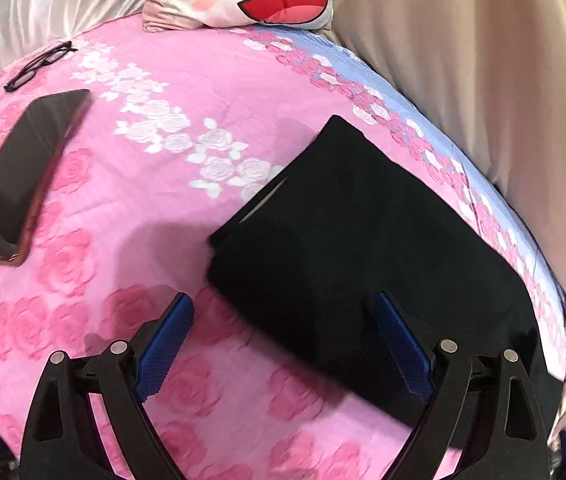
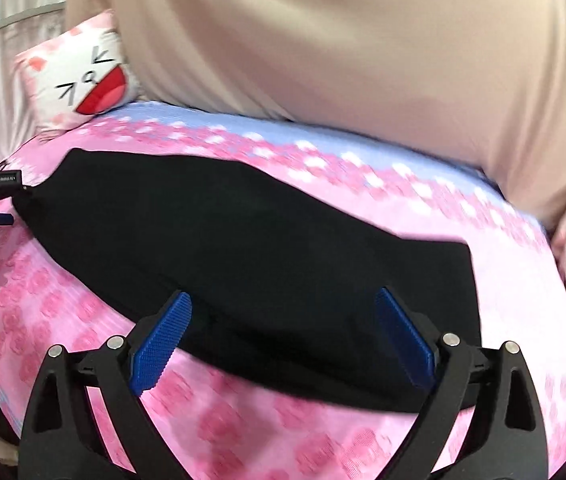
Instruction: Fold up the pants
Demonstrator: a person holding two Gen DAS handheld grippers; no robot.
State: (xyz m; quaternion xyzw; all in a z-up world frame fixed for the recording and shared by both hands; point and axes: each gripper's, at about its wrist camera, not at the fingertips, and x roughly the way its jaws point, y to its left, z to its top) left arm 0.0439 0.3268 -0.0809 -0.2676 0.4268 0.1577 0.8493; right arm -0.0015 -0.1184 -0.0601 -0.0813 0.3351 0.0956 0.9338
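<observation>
Pink rose-print bedspread carries the folded black pants, long axis running diagonally away toward the right edge. Both the left gripper and the right gripper hover over the near edge, jaws spread apart and empty, at about equal reach.

Motion blurs the black pants and bedsheet in the right wrist view.
</observation>
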